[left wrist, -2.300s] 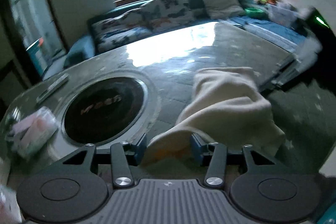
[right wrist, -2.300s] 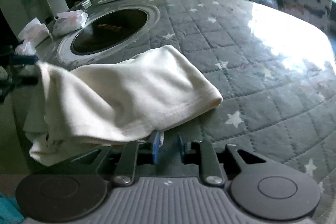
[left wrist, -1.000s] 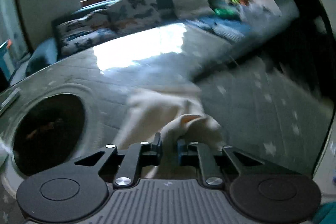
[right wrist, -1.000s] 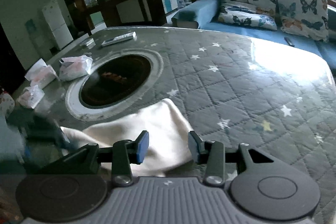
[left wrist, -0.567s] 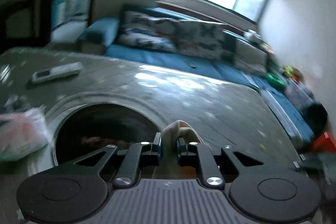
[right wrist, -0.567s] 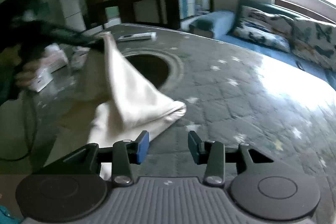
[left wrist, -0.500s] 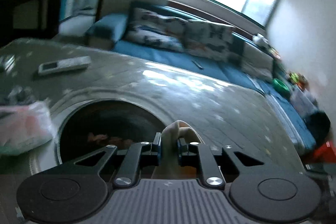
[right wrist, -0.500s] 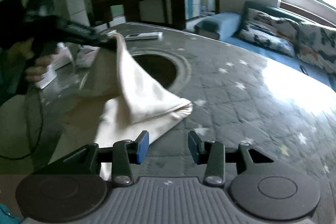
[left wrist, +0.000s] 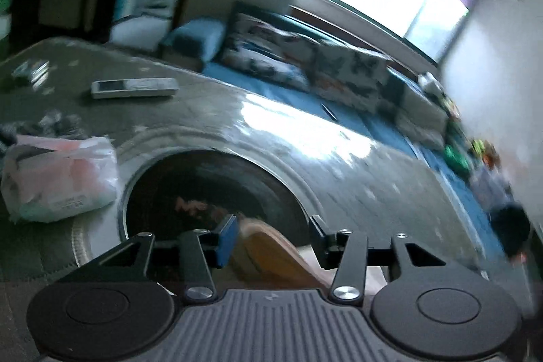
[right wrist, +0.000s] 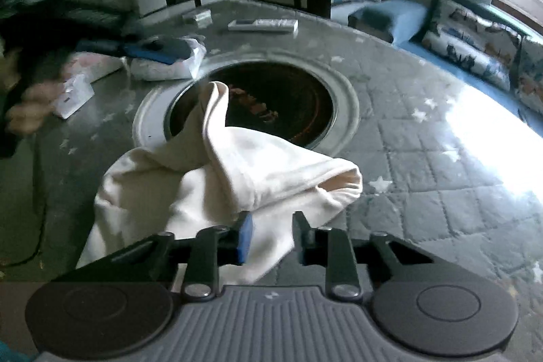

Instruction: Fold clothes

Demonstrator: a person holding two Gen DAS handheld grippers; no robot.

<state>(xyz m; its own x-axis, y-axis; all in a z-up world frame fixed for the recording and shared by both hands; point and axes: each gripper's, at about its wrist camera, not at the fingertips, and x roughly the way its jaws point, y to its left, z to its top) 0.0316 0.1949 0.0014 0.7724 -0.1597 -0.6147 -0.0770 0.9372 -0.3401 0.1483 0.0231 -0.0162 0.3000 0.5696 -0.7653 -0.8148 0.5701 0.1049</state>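
Observation:
A cream garment (right wrist: 237,178) lies bunched on the grey quilted table (right wrist: 441,165), one corner still raised over the black round cooktop (right wrist: 271,97). My right gripper (right wrist: 269,236) is open just above its near edge, holding nothing. My left gripper (left wrist: 271,238) is open; a fold of the garment (left wrist: 268,246) shows between and below its fingers, free of the pads. In the right wrist view the left gripper (right wrist: 112,48) is a blurred dark shape at the far left.
Plastic-wrapped packs (left wrist: 57,172) lie left of the cooktop. A white remote (left wrist: 134,88) and a small box (right wrist: 198,16) lie at the table's far side. A blue sofa with patterned cushions (left wrist: 305,73) runs along the window wall.
My left gripper has opened and let go of the garment corner it was lifting. The cloth is dropping onto the table. My right gripper stays open and has come closer to the garment.

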